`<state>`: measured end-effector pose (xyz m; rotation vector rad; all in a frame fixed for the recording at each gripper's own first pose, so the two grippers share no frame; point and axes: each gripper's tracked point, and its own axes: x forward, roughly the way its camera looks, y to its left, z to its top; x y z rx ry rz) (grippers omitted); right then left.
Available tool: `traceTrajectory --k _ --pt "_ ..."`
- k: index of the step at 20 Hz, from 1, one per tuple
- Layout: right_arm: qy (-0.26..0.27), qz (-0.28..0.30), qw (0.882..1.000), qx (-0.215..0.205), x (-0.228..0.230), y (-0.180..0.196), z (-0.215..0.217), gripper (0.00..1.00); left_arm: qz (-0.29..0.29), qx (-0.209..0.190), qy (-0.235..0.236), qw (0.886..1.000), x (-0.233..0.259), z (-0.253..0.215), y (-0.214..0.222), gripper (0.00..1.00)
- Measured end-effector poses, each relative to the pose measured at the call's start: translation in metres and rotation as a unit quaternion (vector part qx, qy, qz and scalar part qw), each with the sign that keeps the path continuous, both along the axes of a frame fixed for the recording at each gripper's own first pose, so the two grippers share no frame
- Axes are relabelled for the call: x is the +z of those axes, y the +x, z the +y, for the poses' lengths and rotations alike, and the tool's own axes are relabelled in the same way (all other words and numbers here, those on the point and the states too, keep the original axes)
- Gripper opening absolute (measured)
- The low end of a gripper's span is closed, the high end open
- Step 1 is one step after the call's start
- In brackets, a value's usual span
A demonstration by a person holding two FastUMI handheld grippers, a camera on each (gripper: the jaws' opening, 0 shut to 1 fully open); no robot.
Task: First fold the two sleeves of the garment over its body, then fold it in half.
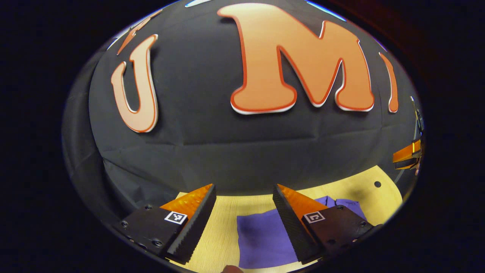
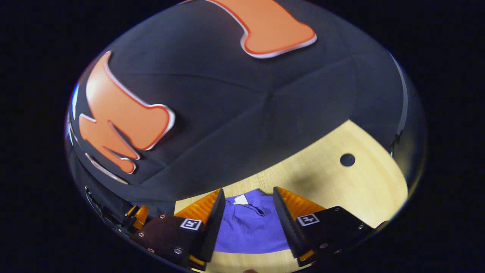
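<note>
Garment [image 2: 252,227] folded flat, collar toward booth wall [image 2: 242,113]

At the bottom of the right gripper view, the right tongs [image 2: 248,216] stand with jaws apart and nothing between them. Past the gap, at lower centre, a purple garment [image 2: 252,227] lies flat on the pale wooden bench [image 2: 341,189], a small white tag [image 2: 241,199] at its far edge. A dark round hole [image 2: 347,159] marks the bench at right.

We count one purple garment [image 2: 252,227] on one desk [image 2: 341,189], one round hole [image 2: 347,159] in that desk, and two grippers [image 1: 244,223] [image 2: 246,223].
</note>
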<state>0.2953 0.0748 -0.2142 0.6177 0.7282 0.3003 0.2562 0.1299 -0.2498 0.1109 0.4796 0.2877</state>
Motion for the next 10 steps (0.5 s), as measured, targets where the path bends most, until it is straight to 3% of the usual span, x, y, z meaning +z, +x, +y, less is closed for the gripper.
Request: traceTrajectory --k 1,4,5,10 --pt "-0.019 -0.021 1.0 -0.001 0.011 -0.006 -0.006 0.81 -0.013 -0.002 -0.006 1.0 0.008 -0.006 -0.002 1.0" --pt "-0.074 -0.092 0.993 -0.006 0.043 -0.026 -0.019 0.95 -0.043 0.0 -0.023 0.999 0.03 -0.016 -0.015 0.97" --pt "-0.097 -0.116 0.988 -0.006 0.052 -0.036 -0.024 0.96 -0.053 0.0 -0.024 0.998 0.038 -0.022 -0.024 1.0" --pt "-0.182 -0.246 0.952 -0.021 0.101 -0.09 -0.043 0.96 -0.114 -0.004 -0.012 0.993 0.079 -0.051 -0.087 0.97"
